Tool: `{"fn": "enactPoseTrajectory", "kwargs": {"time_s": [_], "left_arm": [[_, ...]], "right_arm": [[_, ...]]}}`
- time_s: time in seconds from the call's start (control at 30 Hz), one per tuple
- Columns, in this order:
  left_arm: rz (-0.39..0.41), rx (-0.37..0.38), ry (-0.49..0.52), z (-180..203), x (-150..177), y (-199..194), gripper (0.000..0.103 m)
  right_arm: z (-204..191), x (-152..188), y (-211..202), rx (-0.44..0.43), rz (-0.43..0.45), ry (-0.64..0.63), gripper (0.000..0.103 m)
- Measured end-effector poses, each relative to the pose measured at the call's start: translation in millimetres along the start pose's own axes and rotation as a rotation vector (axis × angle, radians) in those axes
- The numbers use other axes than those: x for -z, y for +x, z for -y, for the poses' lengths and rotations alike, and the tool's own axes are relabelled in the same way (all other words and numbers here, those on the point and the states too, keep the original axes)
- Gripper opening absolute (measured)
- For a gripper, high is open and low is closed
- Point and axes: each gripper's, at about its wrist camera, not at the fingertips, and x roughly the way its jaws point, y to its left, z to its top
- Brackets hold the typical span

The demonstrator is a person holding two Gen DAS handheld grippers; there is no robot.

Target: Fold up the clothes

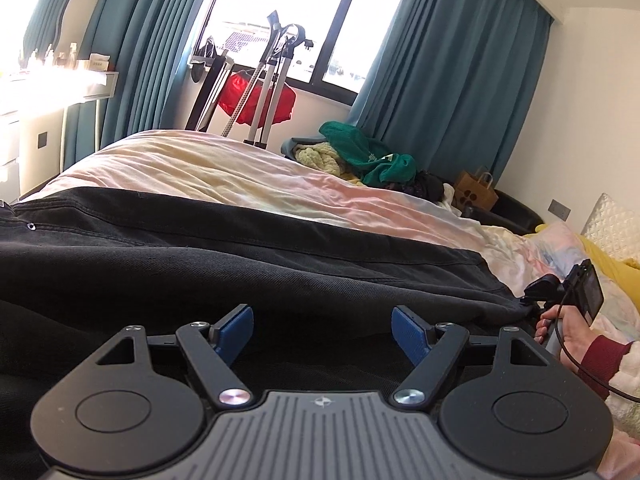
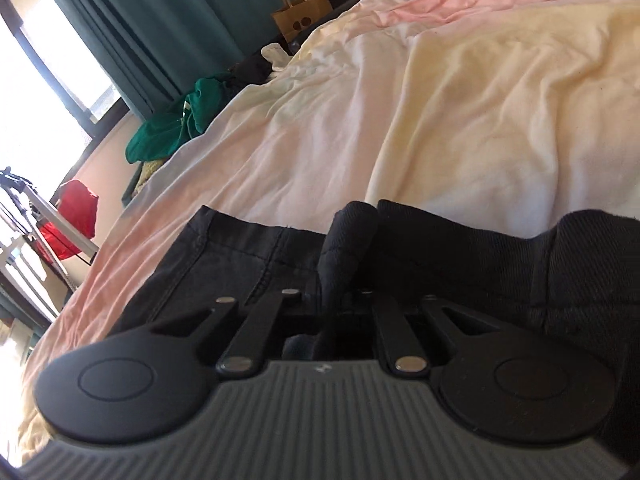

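A black denim garment [image 1: 248, 264] lies spread across the bed. My left gripper [image 1: 322, 330] is open just above it, blue pads apart, nothing between them. In the right wrist view my right gripper [image 2: 340, 280] is shut on a raised fold of the same black garment [image 2: 460, 256] near its hemmed edge; the pads are hidden by the cloth. The right gripper and the hand holding it also show in the left wrist view [image 1: 568, 312] at the garment's right end.
The bed has a pale pink and yellow duvet [image 1: 224, 168]. A pile of green and yellow clothes [image 1: 360, 156] lies at its far side, with a paper bag [image 1: 476, 192] beyond. A drying rack with a red item [image 1: 256, 96] stands by the window.
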Motion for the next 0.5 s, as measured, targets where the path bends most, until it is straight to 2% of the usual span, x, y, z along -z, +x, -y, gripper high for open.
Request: {"fn": "enactPoseTrajectory", "kwargs": {"time_s": [0.1,0.17,0.27,0.37,0.5], "left_arm": [[-0.008,-0.013,-0.005,-5.2,-2.5,3.3,0.078],[-0.011,-0.016,-0.017,-9.1,-4.6,4.0,0.078],[-0.009,-0.036,-0.021,-11.8,-5.9,1.4,0.078],[-0.002,-0.052,-0.015,-13.6,-5.8,-7.5,0.078],[-0.015,-0.064,-0.047,-13.9,-3.2,-23.7,0.080]], "right_arm": [[-12.9,-2.0,-13.3,-0.031,-0.024,-0.044,0.017],[-16.7,3.9,-37.9,-0.043,-0.027,-0.053,0.041],[-21.2,14.7,-78.1,-0.056,-0.028,-0.062,0.063],[-25.8,25.5,-118.3,-0.068,-0.028,-0.072,0.064],[-51.4,47.4,-177.8,-0.118,-0.078,-0.166,0.064]]}}
